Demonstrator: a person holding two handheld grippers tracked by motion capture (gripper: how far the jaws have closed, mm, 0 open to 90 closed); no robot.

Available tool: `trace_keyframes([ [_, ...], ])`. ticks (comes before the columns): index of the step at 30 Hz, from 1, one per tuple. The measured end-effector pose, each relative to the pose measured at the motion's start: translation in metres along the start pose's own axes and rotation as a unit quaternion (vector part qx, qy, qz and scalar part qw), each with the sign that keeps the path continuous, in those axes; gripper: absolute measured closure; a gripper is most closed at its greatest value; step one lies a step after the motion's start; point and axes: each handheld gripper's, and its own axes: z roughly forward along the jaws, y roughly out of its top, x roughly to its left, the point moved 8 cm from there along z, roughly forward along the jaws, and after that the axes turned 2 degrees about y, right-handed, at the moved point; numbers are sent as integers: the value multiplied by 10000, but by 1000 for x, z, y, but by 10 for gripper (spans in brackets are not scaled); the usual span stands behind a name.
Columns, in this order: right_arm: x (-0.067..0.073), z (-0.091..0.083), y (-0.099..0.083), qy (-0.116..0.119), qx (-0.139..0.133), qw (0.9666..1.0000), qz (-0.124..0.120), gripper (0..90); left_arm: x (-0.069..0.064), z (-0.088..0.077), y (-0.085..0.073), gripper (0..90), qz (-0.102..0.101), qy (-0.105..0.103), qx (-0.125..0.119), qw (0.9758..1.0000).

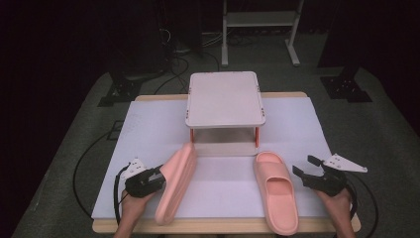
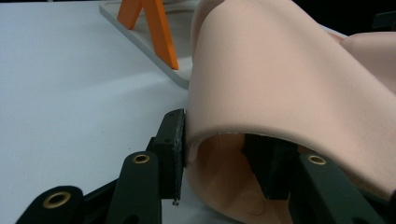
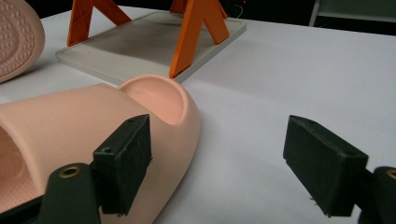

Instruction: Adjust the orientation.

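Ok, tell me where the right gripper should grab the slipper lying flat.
Pinch the outer side wall of the flat slipper beside its strap. The right gripper is already open on that side, and the raised rim there gives its jaws a thin edge to close on.

right slipper (image 1: 275, 191) heel: cut by bottom edge | left slipper (image 1: 176, 181) strap: hidden, facing away
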Motion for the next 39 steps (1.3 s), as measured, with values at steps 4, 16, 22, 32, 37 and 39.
trace_keyframes([
  [4, 0, 0, 0, 5, 3, 10000, -7, 230, -1, -2, 3, 585, -36, -17, -95, 9999],
  [16, 0, 0, -1, -7, 32, 10000, -20, 230, -5, -2, 5, 605, 41, 1, -164, 9999],
  [22, 1, 0, -2, 0, 50, 10000, -25, 230, -7, -2, 8, 604, 64, -12, -246, 9997],
  [32, 0, 0, -1, 5, 3, 10000, -17, 230, -10, 2, 8, 536, 82, 32, -218, 9997],
  [37, 1, 0, -1, 12, 5, 10000, -11, 230, -11, 2, 10, 511, 54, 34, -277, 9996],
  [39, 1, -1, -1, 16, -2, 10000, -1, 230, -11, 2, 10, 494, 11, 42, -311, 9995],
])
